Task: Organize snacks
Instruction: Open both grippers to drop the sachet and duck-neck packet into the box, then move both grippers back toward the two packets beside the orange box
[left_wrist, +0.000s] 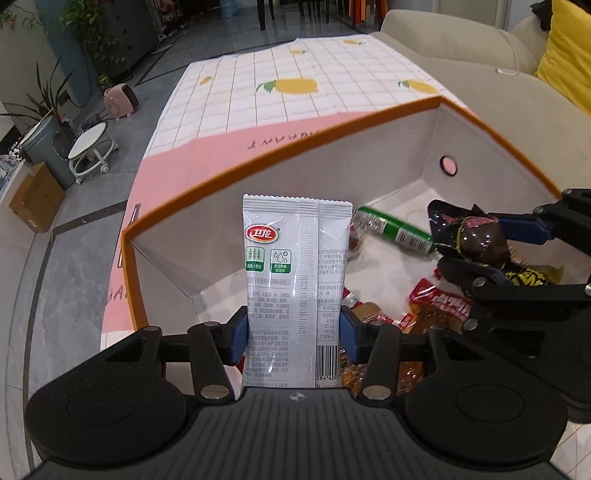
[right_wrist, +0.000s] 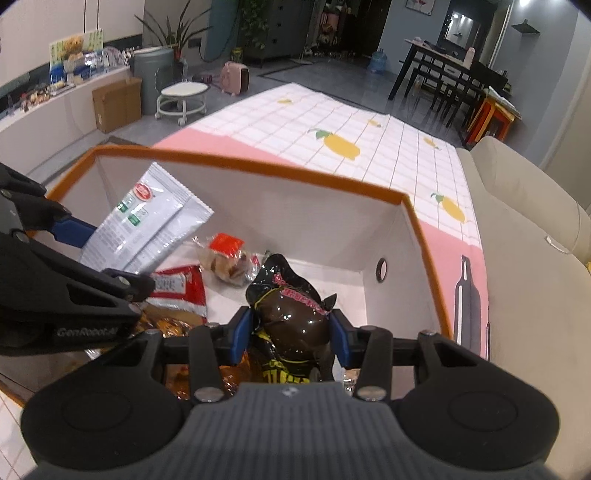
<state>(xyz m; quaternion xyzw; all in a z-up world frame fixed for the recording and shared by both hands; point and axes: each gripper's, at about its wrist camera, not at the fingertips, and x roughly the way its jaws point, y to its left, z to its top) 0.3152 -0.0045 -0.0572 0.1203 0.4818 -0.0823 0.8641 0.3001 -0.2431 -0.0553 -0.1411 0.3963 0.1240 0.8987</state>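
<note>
Nearest, left tool (left_wrist: 293, 338) clamped on a silver-grey snack sachet (left_wrist: 295, 280), standing upright between the blue pads (red logo at its upper left). Just right, right tool (right_wrist: 291, 338) pinching a dark brown wrapped snack (right_wrist: 295, 317), black twisted ends sticking up. Both hanging over the orange-rimmed white box (right_wrist: 258, 166). Below, on the box floor: a red packet (right_wrist: 181, 291), amber wrapped pieces (left_wrist: 424, 325), farther in a green tube snack (left_wrist: 399, 230). Beyond the box, checked cloth with yellow fruit (left_wrist: 280, 96) over the worktop, beige sofa (left_wrist: 461, 48) at right.
</note>
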